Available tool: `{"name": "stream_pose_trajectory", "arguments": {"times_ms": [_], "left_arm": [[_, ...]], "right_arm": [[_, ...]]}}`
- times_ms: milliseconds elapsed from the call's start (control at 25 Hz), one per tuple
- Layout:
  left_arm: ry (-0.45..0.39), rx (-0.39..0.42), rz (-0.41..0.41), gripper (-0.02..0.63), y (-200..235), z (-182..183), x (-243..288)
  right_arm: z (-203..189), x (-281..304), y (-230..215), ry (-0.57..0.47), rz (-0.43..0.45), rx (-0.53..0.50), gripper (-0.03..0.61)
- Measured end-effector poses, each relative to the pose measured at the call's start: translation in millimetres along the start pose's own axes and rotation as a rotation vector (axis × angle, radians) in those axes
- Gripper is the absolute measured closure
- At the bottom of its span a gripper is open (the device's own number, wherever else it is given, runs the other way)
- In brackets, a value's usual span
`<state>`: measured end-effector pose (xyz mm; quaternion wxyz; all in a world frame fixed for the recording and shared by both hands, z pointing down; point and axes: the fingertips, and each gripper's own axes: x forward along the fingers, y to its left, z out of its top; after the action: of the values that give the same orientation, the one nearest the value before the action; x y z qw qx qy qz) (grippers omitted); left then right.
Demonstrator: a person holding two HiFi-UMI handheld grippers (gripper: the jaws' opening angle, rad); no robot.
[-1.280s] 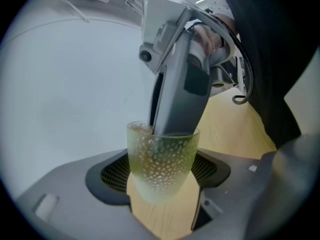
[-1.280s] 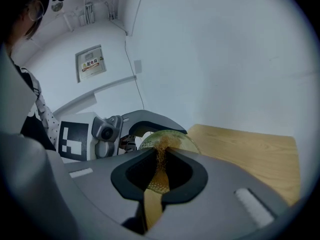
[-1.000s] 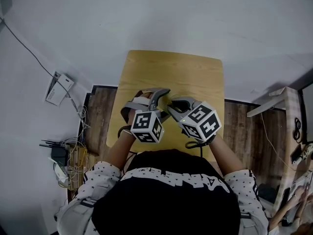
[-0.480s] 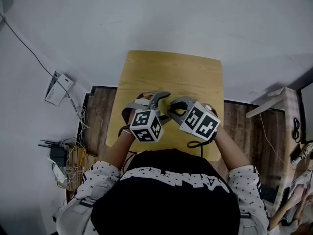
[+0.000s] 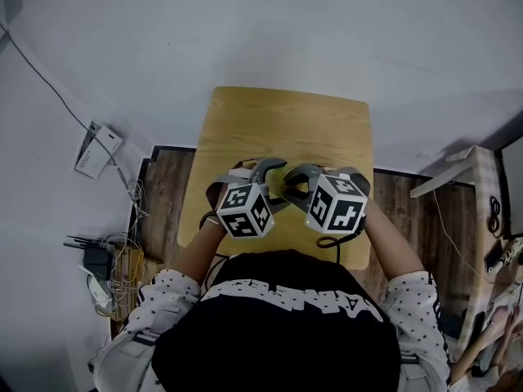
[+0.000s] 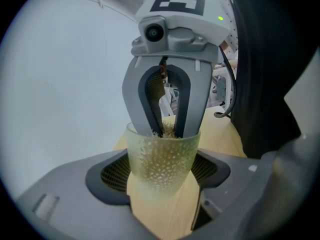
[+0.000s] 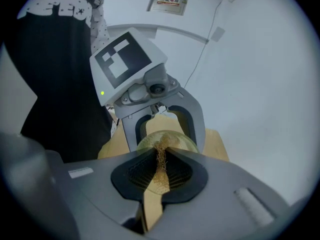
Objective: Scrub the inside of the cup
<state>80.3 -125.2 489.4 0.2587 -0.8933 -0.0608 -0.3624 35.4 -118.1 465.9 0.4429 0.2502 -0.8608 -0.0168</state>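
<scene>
Cup (image 6: 160, 156) sits clamped in the left gripper (image 6: 162, 178). The right gripper (image 7: 161, 170), pinching a scrubber (image 7: 160, 156), has twisted inside it, so scrubbing seems under way.

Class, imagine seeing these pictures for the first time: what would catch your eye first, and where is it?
A dimpled yellow-green cup stands out first, clamped in the left gripper at the centre of its view. The right gripper, shut on a golden wiry scrubber, dips into the cup's mouth. Both meet over the near half of a wooden table.
</scene>
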Motion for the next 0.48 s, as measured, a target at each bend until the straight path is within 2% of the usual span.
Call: {"name": "stream_pose_trajectory", "arguments": {"times_ms": [120,360,480], "left_arm": [[-0.002,-0.011,-0.014,0.245,-2,0,1],[-0.027,-0.045,-0.043,0.245,-8,6,1],[-0.027,-0.046,-0.055,0.245,-11,7,2]], "right_arm": [[-3,1,4,0.039,0.017,-0.091,0.531],[-7,-4,10,0.087,0.048,-0.209,0.529],[-10,-4,14,0.114,0.052,-0.319,0.529]]}}
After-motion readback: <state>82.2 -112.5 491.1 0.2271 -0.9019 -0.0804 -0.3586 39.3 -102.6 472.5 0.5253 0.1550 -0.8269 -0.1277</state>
